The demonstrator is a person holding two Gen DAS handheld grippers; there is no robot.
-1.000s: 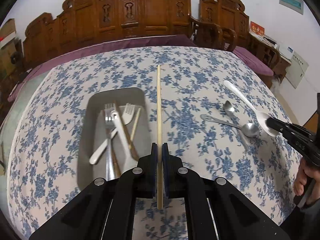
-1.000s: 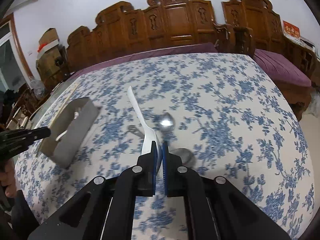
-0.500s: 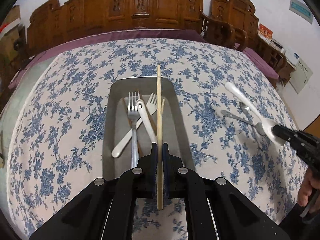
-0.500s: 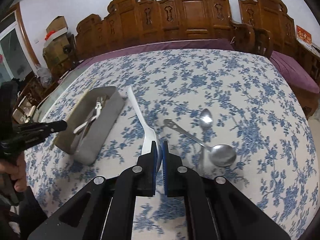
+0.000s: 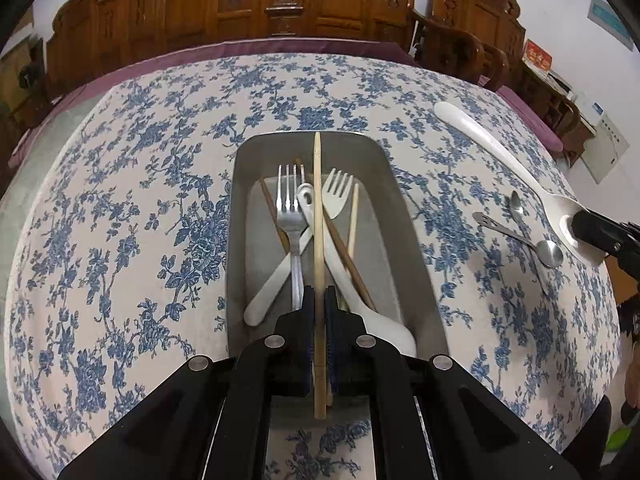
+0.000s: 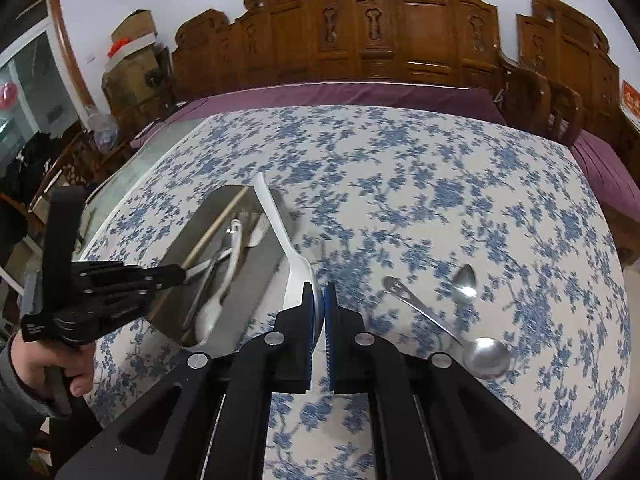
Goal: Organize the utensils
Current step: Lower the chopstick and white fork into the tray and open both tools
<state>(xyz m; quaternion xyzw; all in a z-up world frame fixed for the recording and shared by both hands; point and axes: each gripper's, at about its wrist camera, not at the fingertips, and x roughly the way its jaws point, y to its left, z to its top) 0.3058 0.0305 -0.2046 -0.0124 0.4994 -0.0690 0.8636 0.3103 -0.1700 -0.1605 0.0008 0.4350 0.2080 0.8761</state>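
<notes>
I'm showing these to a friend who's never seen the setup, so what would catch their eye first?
Probably the metal tray in the middle of the blue-flowered tablecloth, already holding forks, chopsticks and a white spoon. The left tool holds a pale chopstick lengthwise over that tray, while the right tool grips a long white spoon by its bowl. Two metal spoons lie on the cloth to the right of the tray.
</notes>
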